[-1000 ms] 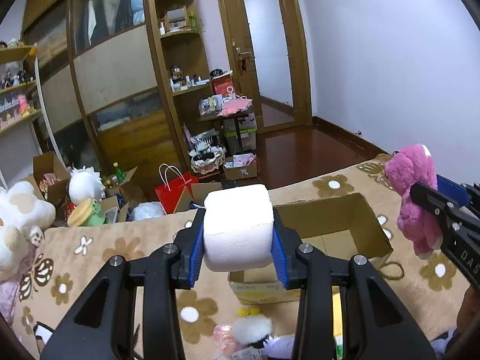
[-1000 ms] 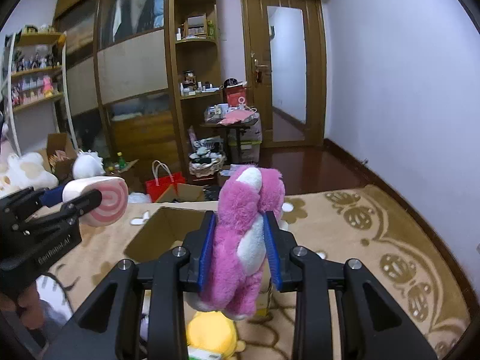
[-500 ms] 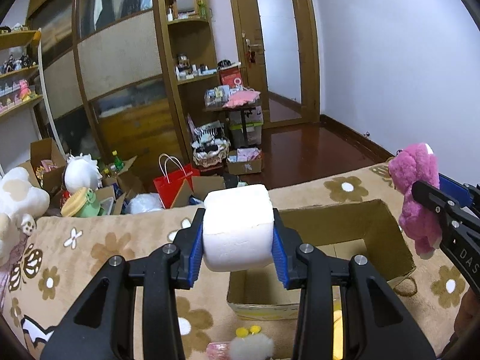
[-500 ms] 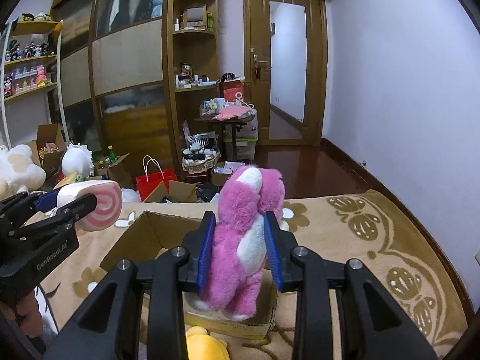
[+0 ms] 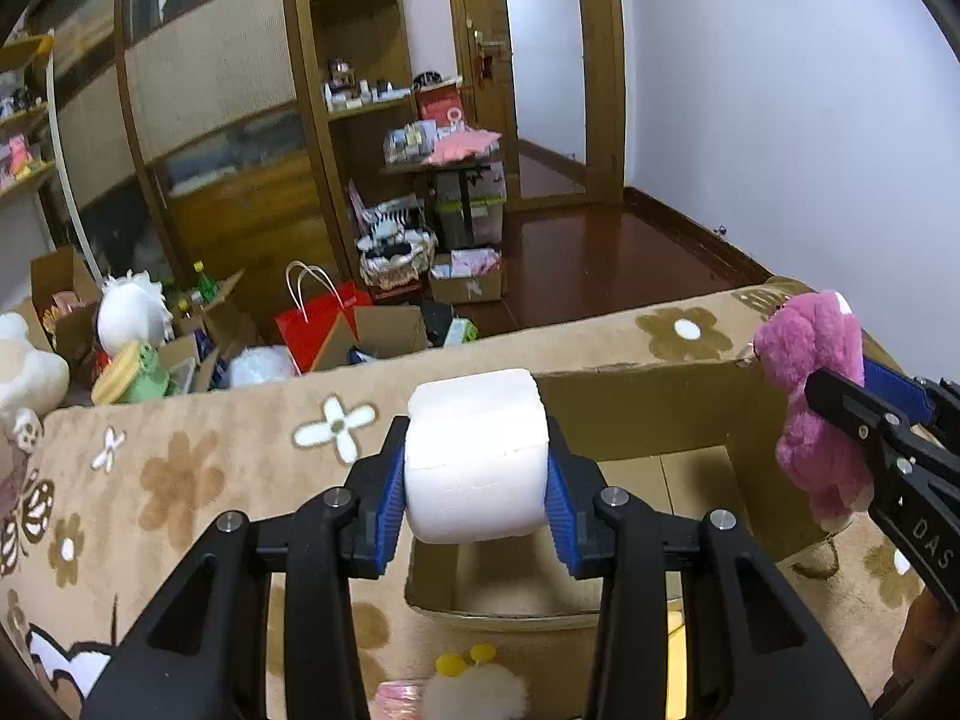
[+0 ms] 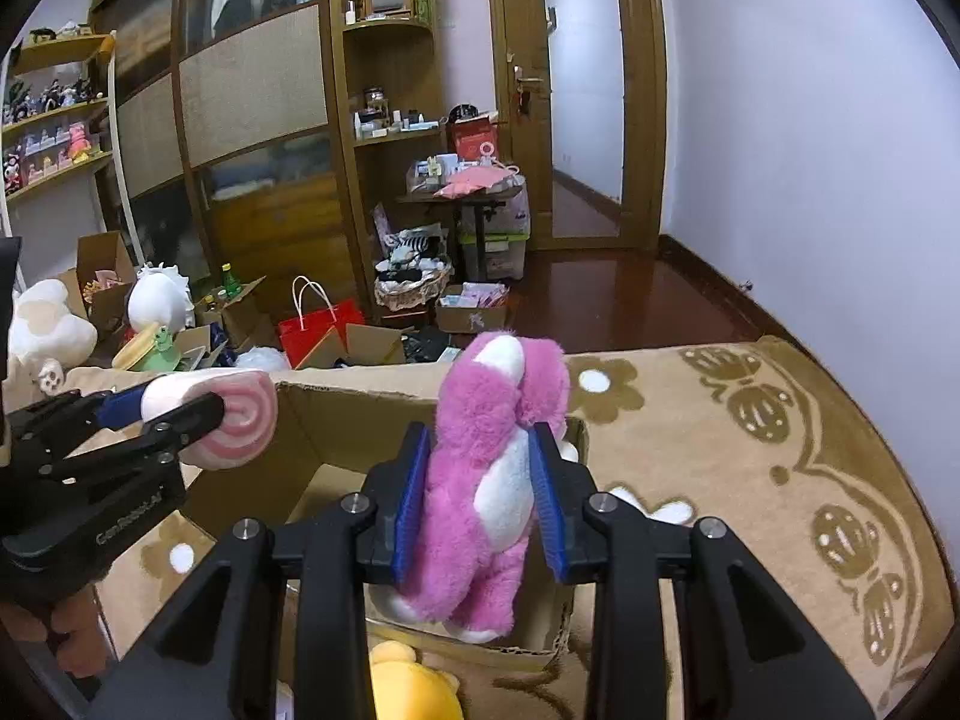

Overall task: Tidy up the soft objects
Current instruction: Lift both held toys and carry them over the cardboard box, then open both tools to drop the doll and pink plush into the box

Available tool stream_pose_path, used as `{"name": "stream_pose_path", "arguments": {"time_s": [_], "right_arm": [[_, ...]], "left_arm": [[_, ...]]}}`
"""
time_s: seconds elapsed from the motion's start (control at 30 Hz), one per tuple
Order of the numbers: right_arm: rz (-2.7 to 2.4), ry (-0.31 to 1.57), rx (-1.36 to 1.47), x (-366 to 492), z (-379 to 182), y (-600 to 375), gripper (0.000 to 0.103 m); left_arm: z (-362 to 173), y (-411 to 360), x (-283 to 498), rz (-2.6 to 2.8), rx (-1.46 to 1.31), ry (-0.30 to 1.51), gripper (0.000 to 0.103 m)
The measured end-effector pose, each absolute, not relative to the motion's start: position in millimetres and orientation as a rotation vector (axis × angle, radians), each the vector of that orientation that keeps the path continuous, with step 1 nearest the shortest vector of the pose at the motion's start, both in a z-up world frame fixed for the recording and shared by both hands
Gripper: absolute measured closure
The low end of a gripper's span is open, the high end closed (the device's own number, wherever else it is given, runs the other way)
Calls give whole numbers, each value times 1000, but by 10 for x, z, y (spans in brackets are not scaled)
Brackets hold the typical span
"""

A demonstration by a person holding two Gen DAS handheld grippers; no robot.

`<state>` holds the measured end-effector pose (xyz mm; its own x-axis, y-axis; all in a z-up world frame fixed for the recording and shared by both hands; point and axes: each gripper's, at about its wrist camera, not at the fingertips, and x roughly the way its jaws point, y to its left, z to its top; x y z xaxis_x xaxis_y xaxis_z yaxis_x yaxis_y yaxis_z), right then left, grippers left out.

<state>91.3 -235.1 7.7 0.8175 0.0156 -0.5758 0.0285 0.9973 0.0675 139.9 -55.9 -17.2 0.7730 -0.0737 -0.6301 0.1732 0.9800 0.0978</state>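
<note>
A soft white roll plush (image 5: 477, 459) shows a pink-and-white spiral on its end (image 6: 243, 420). The fluffy magenta-pink bear plush (image 6: 486, 492) has a white belly and snout. Blue ribbed pads (image 6: 411, 495) line black plastic gripper fingers. The brown cardboard box (image 5: 630, 414) sits on a tan blanket with brown-and-white flowers (image 5: 180, 474).

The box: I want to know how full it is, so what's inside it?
The box shows only bare cardboard floor. The roll and pink bear hide the near part.
</note>
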Motion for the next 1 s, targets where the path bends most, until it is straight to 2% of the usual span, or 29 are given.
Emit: {"name": "stream_pose_path", "arguments": {"time_s": [0.4, 0.5, 0.63, 0.7, 0.93, 1.0], "right_arm": [[37, 685, 88, 992, -116, -2339, 65], [34, 681, 88, 989, -119, -2341, 63], [27, 673, 102, 972, -110, -2366, 48], [22, 669, 103, 955, -93, -2375, 44], [26, 638, 112, 817, 60, -2351, 10], [26, 626, 107, 761, 108, -2323, 5]], "left_arm": [[-471, -574, 1538, -159, 148, 808, 58], [-455, -542, 1511, -142, 154, 782, 47], [-409, -526, 1474, -127, 162, 764, 35], [-380, -517, 1471, -136, 150, 767, 33], [-301, -549, 1349, -132, 192, 756, 26], [-270, -552, 1313, -128, 198, 758, 21]]}}
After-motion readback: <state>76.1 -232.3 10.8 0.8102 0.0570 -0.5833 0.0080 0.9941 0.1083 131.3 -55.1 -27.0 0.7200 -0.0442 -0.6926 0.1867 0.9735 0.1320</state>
